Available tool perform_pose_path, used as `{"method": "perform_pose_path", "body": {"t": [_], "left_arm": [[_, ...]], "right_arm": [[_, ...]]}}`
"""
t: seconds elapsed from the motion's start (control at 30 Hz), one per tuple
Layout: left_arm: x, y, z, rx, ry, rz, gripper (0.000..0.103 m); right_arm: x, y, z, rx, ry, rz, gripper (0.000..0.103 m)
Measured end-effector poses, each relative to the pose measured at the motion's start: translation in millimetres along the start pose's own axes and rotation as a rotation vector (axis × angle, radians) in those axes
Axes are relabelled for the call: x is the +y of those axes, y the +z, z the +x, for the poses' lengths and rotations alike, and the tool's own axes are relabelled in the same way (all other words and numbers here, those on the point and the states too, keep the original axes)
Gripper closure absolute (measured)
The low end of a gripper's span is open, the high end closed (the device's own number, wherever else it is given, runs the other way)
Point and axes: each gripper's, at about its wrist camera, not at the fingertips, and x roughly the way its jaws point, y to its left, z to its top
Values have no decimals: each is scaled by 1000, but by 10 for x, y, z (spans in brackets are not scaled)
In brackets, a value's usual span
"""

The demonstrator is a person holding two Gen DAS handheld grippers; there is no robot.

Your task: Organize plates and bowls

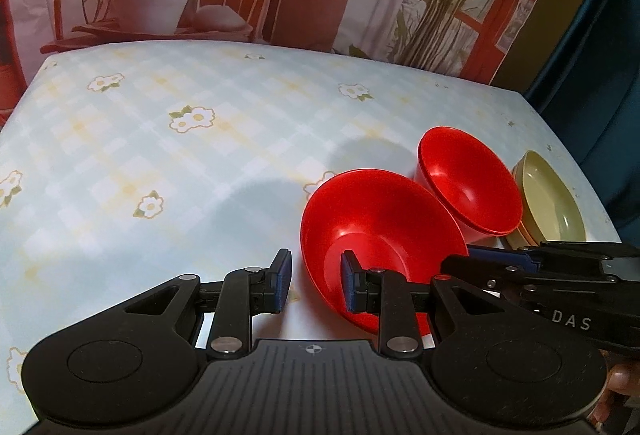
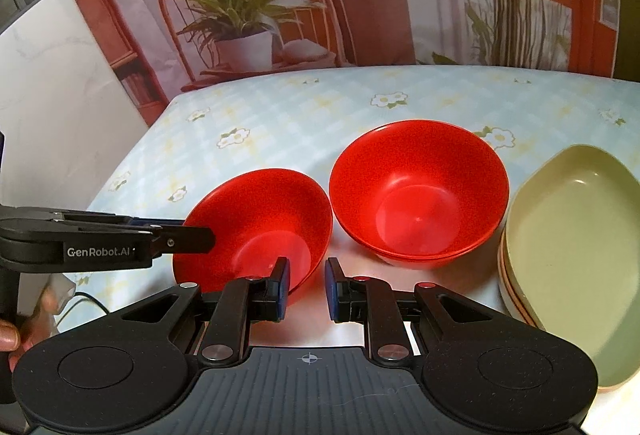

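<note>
We've got two red bowl positions on the desk (image 2: pixel 280 107): a single near bowl (image 2: pixel 256 219) at left, tilted, and a stacked pair of red bowls (image 2: pixel 420 195) just beside it, rims almost touching. Stack of green plates (image 2: pixel 572 243) sits right of those.

Left hand-held gripper (image 1: pixel 312 281) is released, jaws straddling the near bowl's rim wall: one pad inside, one outside. Not clamped yet as far as we can see. Right hand-held gripper (image 2: pixel 306 289) is also released, holding nothing, hovering low between the near bowl and the stacked pair.

Our read: step in hand is grabbing the near bowl to nest it onto the pair.

To do it well:
- close the left jaws squarely on the rim wall; smooth plastic will likely slip if pinched shallow
- lift clear of the neighbour's rim before moving sideways
- keep the right one out of the path
- lower level and centred, then let go
</note>
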Motion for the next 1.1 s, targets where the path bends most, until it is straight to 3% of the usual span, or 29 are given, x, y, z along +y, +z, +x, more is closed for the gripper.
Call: {"method": "perform_pose_path", "body": {"t": [0.53, 1.1], "left_arm": [[0, -38, 60, 16, -48, -7, 81], [16, -59, -117, -8, -28, -22, 81]], "right_arm": [[-18, -9, 176, 39, 20, 24, 87], [-8, 18, 107, 18, 44, 10, 93]]}}
